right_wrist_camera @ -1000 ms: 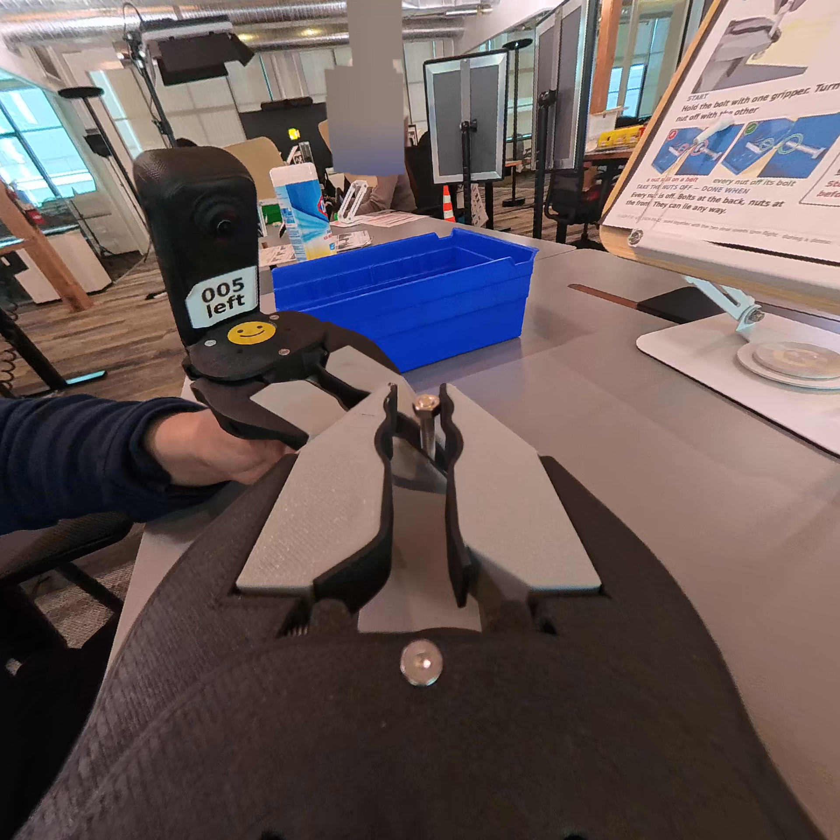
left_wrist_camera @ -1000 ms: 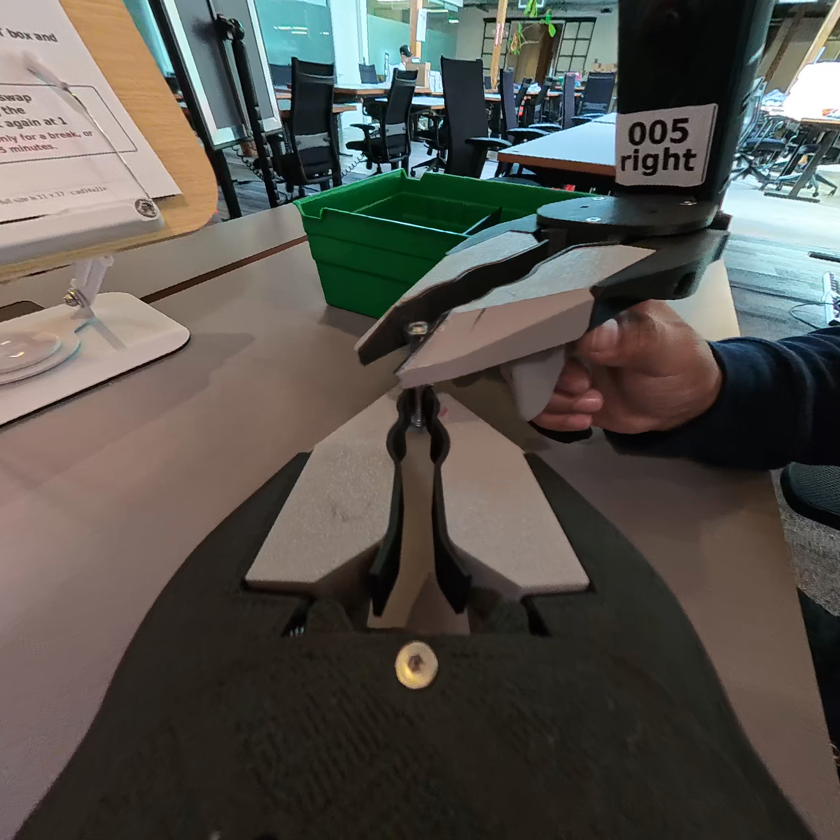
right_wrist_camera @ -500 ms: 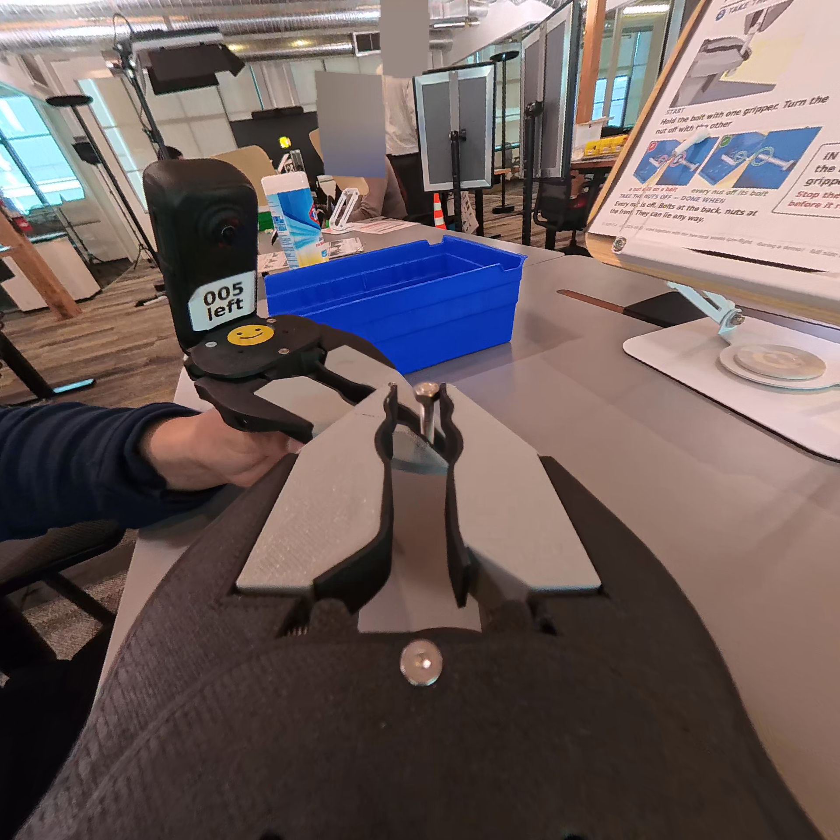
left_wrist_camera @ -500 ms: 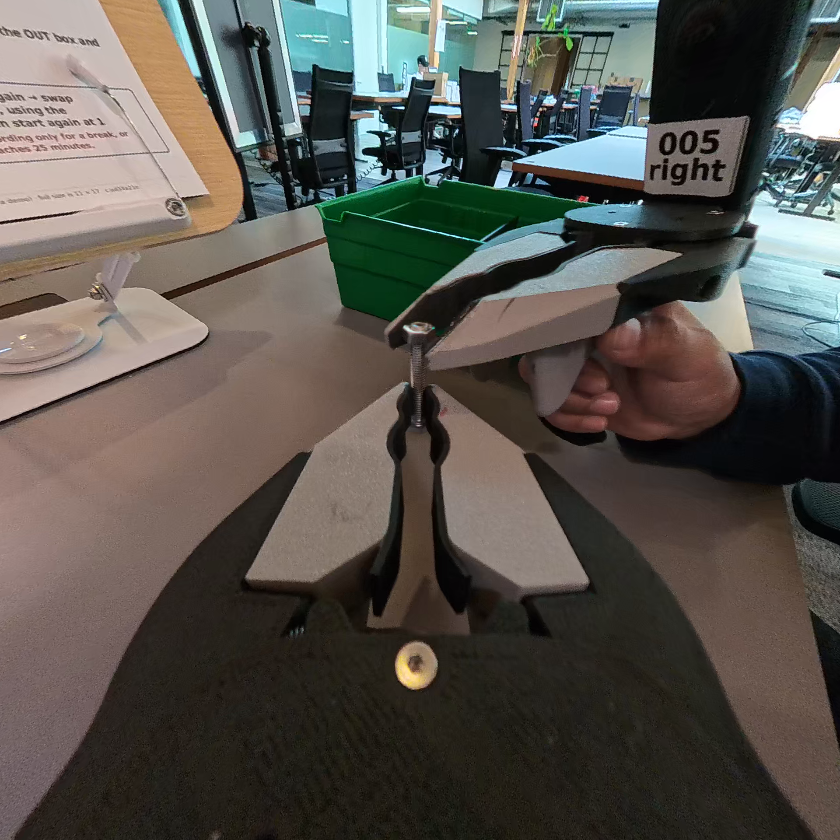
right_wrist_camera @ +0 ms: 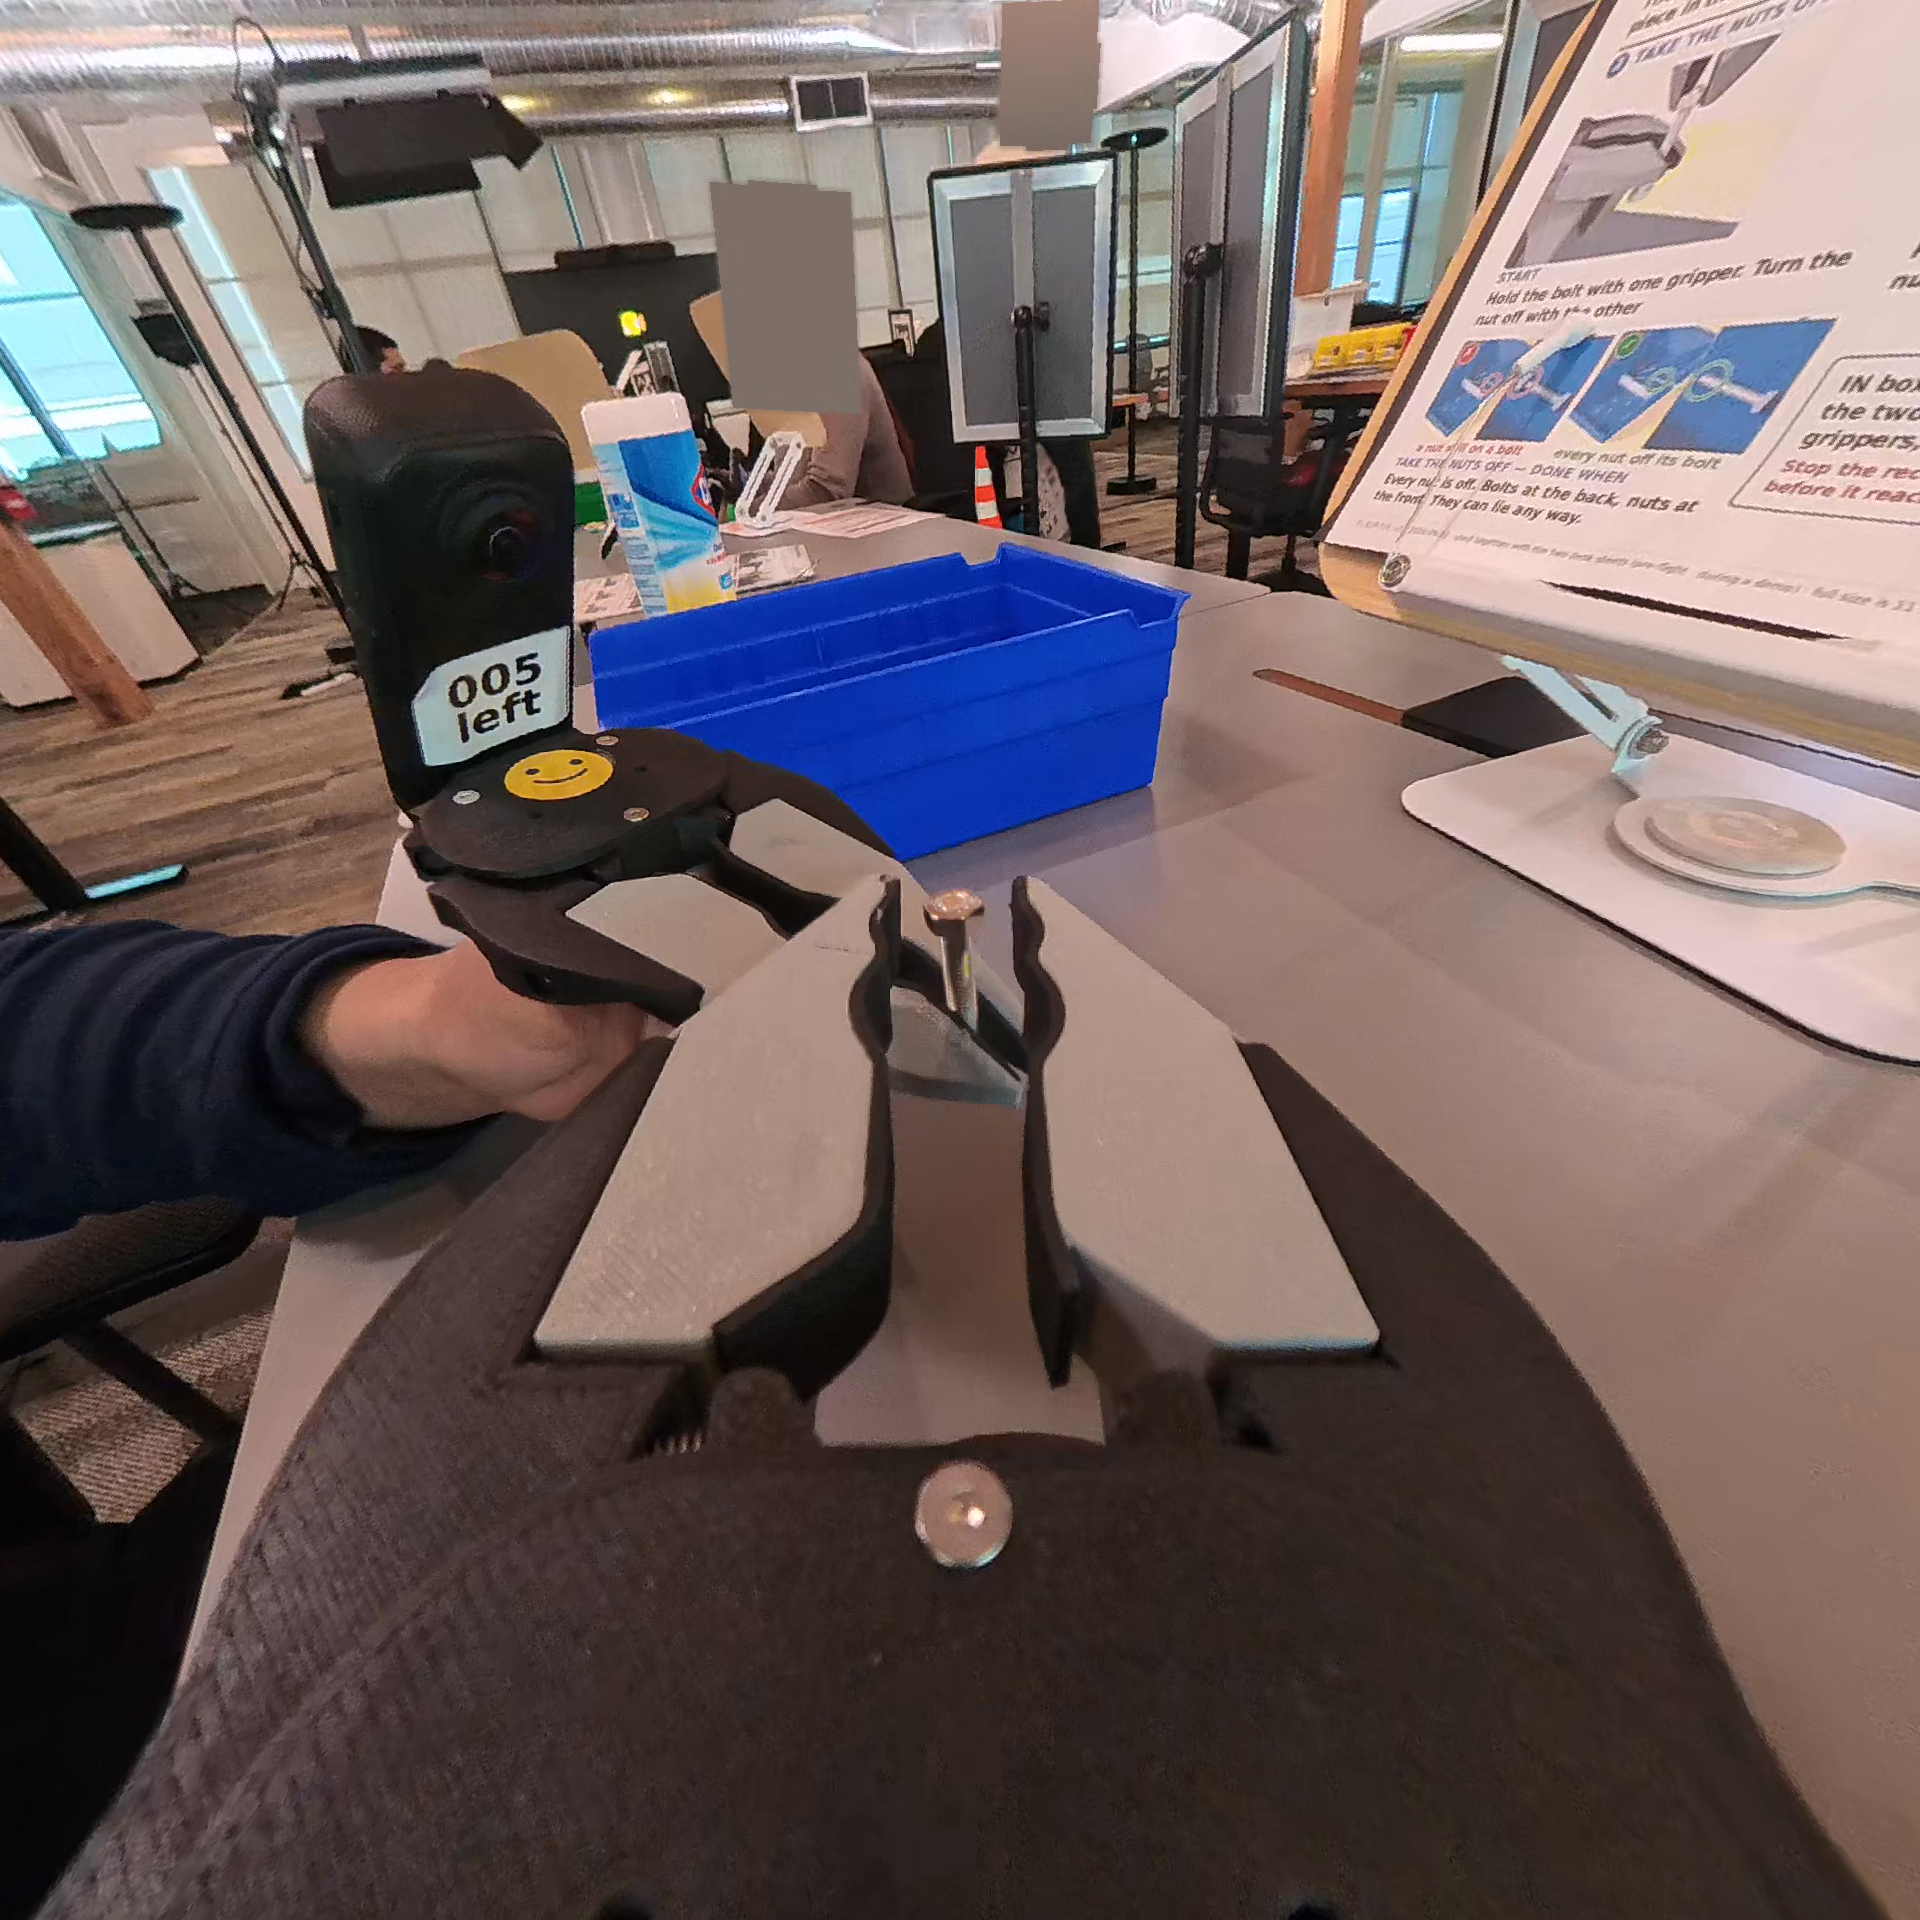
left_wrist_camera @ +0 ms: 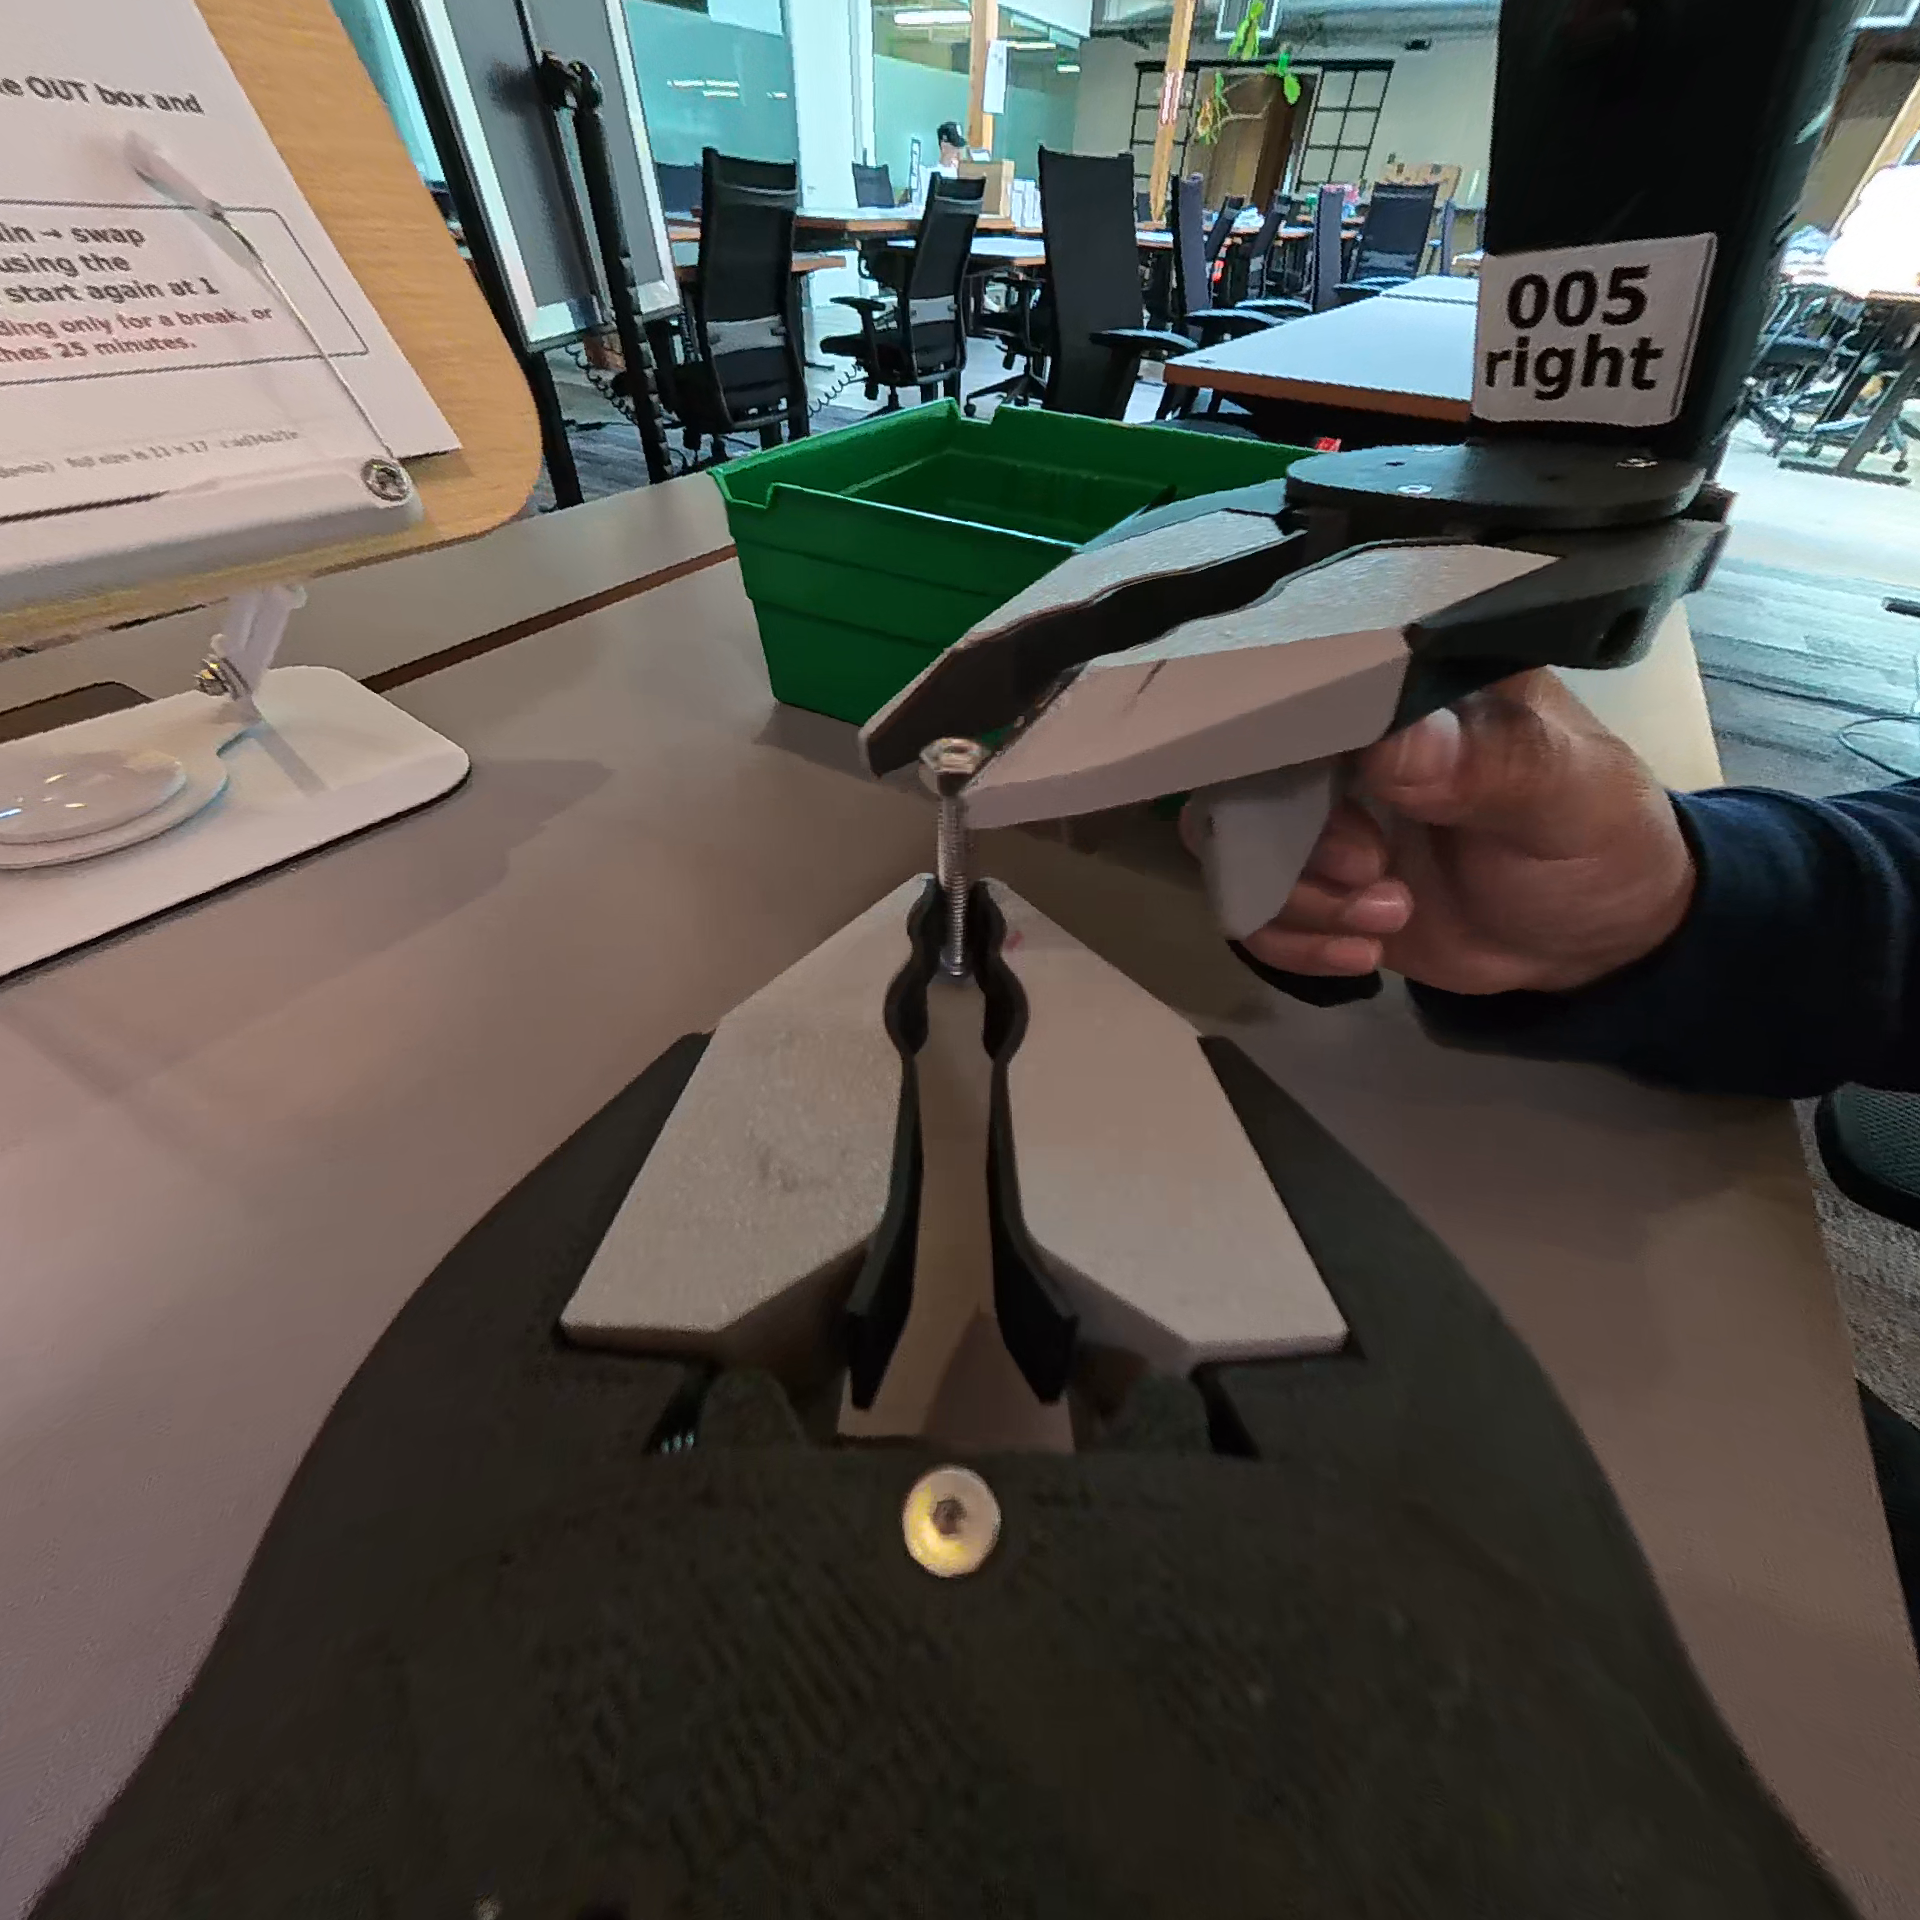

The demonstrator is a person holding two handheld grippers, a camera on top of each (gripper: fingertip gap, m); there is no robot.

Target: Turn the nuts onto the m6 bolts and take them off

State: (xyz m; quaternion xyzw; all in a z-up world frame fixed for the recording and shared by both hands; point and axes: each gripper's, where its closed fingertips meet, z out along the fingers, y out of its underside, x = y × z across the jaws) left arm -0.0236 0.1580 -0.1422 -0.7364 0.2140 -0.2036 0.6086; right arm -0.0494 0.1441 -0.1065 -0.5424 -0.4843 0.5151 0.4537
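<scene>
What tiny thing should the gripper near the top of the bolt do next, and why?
Probably close the right gripper on the head of the bolt. It stands upright with its lower end pinched in the left gripper, while the right one's jaws sit either side of the head with gaps showing, so they cannot turn it yet.

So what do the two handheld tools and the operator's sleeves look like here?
Both match: the left tool and right tool have grey wedge-shaped fingers with wavy black inner edges on textured black bodies. Each carries a black camera block with a white label; the left one adds a yellow smiley sticker. Both sleeves are dark navy.
</scene>
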